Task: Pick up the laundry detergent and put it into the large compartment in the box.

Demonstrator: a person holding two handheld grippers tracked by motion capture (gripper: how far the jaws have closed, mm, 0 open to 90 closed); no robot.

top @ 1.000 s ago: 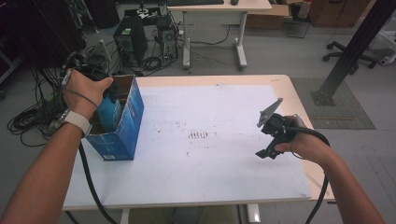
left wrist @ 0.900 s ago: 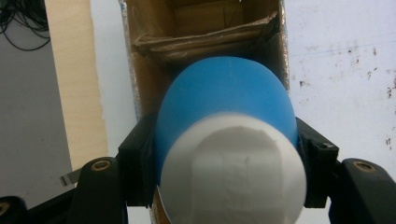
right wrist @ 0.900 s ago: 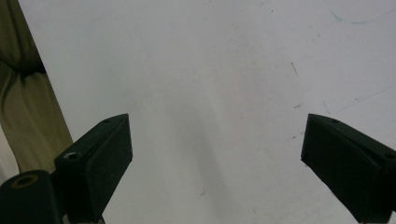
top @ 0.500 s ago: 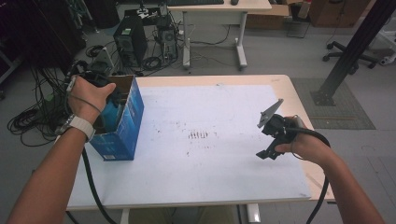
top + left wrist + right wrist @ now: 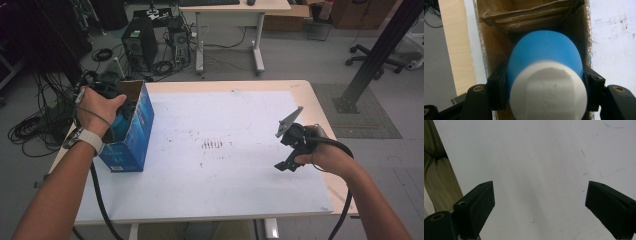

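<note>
**Bottle Halfway Into the Box, With Little Room to Spare**

The left gripper (image 5: 544, 82) was clenched on a blue bottle with a white cap (image 5: 545, 82), one black jaw pressed to each side of its body. The bottle hung neck-up over the mouth of the open blue cardboard box (image 5: 134, 131) at the left edge of the white table (image 5: 225, 175), its lower end already pointing down between the brown inner walls. From the high view the left hand (image 5: 97, 111) sat directly above the box opening.

The right gripper (image 5: 539, 205) was released, jaws wide apart with nothing between them, held over bare tabletop at the right side, well apart from the box.

The main risk, as I judged it, was the tight fit. The bottle looked nearly as wide as the box interior, and the jaws stood out farther still on each side. Pushing lower could catch a jaw on the box rim or on the folded flaps at the far end, tipping or dragging the light box, since nothing steadied it. Letting go too early could leave the bottle wedged askew or toppled against a wall rather than seated on the bottom.
</note>
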